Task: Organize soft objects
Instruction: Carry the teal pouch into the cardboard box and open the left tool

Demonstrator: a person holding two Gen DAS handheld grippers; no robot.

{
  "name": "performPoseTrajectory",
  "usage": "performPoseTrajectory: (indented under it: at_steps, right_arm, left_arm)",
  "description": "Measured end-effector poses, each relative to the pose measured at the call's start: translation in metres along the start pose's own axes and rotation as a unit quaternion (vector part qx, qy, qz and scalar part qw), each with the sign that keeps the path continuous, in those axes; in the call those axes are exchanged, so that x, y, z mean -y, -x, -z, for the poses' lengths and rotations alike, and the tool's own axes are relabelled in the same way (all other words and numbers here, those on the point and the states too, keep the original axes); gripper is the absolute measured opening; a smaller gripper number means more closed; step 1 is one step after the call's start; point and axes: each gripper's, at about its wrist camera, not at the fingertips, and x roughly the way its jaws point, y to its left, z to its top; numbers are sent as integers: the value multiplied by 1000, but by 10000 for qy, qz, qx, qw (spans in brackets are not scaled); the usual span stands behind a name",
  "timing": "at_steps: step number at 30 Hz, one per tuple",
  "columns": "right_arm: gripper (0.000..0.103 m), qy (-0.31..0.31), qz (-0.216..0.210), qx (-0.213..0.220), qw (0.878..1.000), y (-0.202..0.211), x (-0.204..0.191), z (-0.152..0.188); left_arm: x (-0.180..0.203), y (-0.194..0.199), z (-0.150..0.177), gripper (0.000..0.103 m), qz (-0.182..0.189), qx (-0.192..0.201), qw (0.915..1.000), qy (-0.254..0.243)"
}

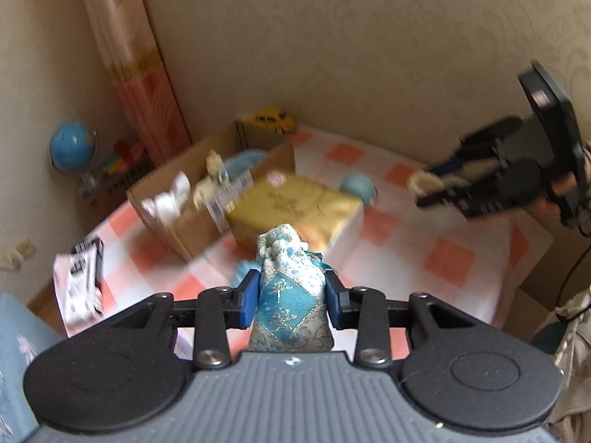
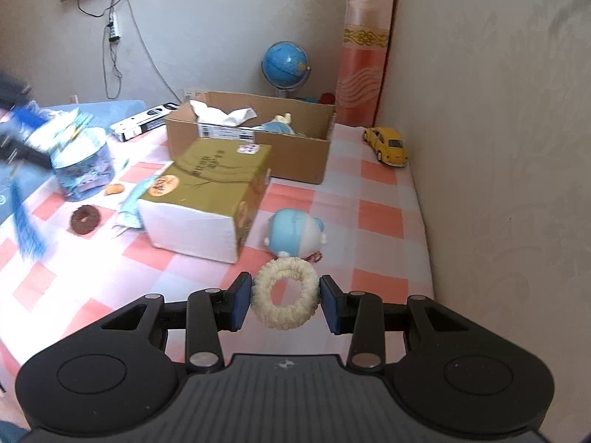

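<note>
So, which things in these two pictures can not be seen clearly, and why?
- Left wrist view: the open cardboard box and its contents are smeared by motion blur; the items cannot be named.
- Left wrist view: the lower end of the blue pouch is hidden behind the left gripper body.
- Right wrist view: the left gripper appears only as a blur, cut by the left edge.
- Right wrist view: print on the gold box is too small to read.

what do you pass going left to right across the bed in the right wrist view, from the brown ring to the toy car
brown scrunchie → gold-topped closed box → blue and white plush toy → yellow toy car
</note>
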Motion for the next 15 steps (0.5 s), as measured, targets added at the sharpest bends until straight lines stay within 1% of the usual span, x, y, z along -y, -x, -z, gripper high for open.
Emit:
performPoseTrajectory:
  at_steps: [9,15]
  right_arm:
    - [45,-18,-209,-3,9998,9,-9,8]
    - [45,-37,-314,31,9995,11,-9,6]
  left_arm:
    - [-27,-18,-59,36,-386,237,9983,-368]
    - [-46,-44,-99,36,-493,337,9966,-570]
